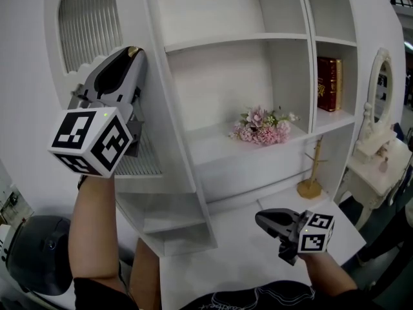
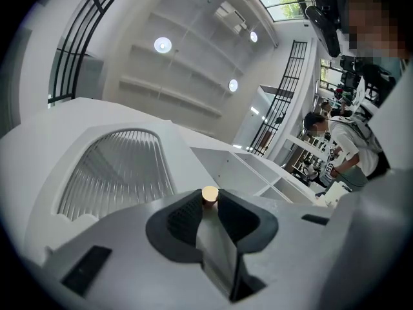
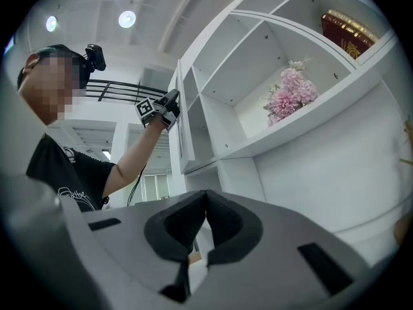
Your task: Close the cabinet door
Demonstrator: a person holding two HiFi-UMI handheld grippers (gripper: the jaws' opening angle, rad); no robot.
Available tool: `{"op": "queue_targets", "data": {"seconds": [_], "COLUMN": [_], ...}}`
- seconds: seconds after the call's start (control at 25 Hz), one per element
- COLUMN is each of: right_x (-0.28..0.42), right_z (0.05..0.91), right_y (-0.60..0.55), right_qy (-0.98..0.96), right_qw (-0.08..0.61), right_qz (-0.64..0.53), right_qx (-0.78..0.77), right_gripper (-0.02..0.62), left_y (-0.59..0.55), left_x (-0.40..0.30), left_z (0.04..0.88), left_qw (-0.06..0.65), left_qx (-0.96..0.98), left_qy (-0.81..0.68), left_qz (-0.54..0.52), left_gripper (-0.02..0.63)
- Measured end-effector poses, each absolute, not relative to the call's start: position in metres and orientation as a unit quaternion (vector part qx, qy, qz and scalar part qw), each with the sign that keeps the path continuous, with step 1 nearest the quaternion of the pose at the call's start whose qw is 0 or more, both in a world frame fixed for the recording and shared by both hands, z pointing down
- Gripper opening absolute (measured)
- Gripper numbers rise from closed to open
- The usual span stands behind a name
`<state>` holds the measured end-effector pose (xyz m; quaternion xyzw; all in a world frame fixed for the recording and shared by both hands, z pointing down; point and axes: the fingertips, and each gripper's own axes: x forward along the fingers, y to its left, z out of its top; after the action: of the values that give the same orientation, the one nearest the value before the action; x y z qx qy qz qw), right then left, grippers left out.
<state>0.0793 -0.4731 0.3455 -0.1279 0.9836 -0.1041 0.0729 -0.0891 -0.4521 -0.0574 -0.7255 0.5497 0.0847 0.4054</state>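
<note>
- The cabinet door (image 1: pixel 171 128), white with an arched pane of ribbed glass (image 1: pixel 89 19), is seen swung out from the cabinet and not closed.
- Its small gold knob (image 2: pixel 210 194) is clamped between the jaws of the left gripper (image 1: pixel 133 51), with a dark pad pressed on either side of it.
- The left gripper is held high and tilted upward, with its marker cube towards the person.
- Open white shelves (image 1: pixel 232 41) are seen to the right of the left gripper.
- A bunch of pink flowers (image 1: pixel 261 128) is laid on a shelf, below and to the right of the left gripper and above the right gripper.
- A red book (image 1: pixel 329 82) is stood upright in the narrow compartment further right, well above the right gripper.
- The right gripper (image 1: pixel 259 217) is held low over the white table (image 1: pixel 239 263), well apart from the door. Its jaws are together at the tips and nothing is held between them.
- A gold stand (image 1: pixel 312 173) is set on the table just beyond the right gripper.
- A white dressing table with an oval mirror (image 1: pixel 381 82) is seen off to the right of the right gripper.
</note>
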Motion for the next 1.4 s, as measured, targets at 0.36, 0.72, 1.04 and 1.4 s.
{"op": "queue_targets", "data": {"seconds": [0.36, 0.72, 1.04, 1.4], "right_x": [0.089, 0.094, 0.095, 0.099], "right_z": [0.358, 0.367, 0.379, 0.384], "right_y": [-0.488, -0.499, -0.507, -0.517], "right_qy": [0.981, 0.978, 0.977, 0.975], "right_qw": [0.076, 0.084, 0.08, 0.082], "right_qz": [-0.122, -0.135, -0.151, -0.162], "right_qx": [-0.131, -0.131, -0.131, -0.127], "right_gripper": [0.008, 0.008, 0.008, 0.008], "left_y": [-0.483, -0.508, -0.525, -0.526], "left_x": [-0.093, -0.098, -0.104, -0.104], "left_z": [-0.057, -0.056, -0.056, -0.055], "left_qw": [0.401, 0.404, 0.414, 0.416], "left_qx": [-0.713, -0.687, -0.656, -0.653], "left_qy": [0.57, 0.601, 0.63, 0.632], "left_qz": [0.078, 0.056, 0.042, 0.041], "left_gripper": [0.078, 0.078, 0.077, 0.077]}}
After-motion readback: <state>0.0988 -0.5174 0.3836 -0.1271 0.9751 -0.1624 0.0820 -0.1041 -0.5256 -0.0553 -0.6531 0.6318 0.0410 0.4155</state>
